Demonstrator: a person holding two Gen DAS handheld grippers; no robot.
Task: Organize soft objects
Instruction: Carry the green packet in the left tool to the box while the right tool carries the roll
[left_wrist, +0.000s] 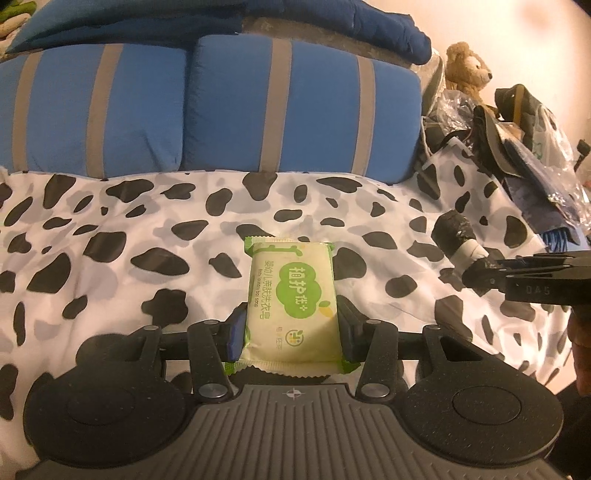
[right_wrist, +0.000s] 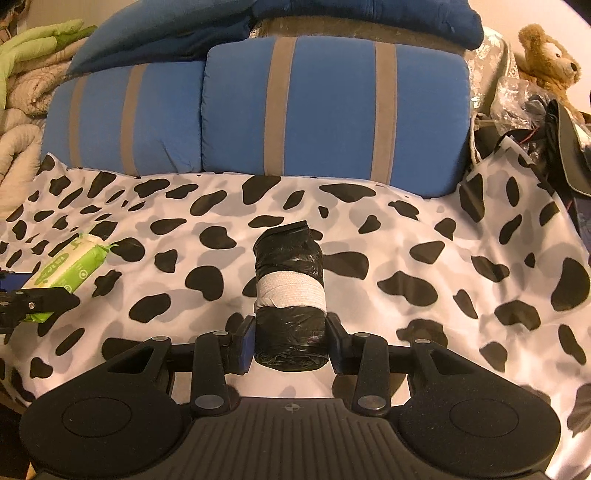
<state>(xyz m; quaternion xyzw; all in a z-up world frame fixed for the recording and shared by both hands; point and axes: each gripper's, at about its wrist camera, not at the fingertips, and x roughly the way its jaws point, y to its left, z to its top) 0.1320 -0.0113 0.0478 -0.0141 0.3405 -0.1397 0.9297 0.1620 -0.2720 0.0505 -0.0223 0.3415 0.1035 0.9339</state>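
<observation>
Pinching the green soap packet (left_wrist: 291, 302) near its rear end, the left gripper's (left_wrist: 291, 332) fingers hold it lengthwise, pointing ahead over the cow-print sheet (left_wrist: 147, 229); the right gripper (right_wrist: 290, 343) likewise clamps the black bag roll (right_wrist: 290, 295), to the packet's right.

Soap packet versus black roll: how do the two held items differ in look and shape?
The soap packet is flat, rectangular, pale with green print; the black roll is a cylinder of crinkled black plastic with a white band around its middle. The packet sits in the left gripper, the roll in the right gripper. Both are clamped near their close end, pointing away over the spotted sheet.
</observation>
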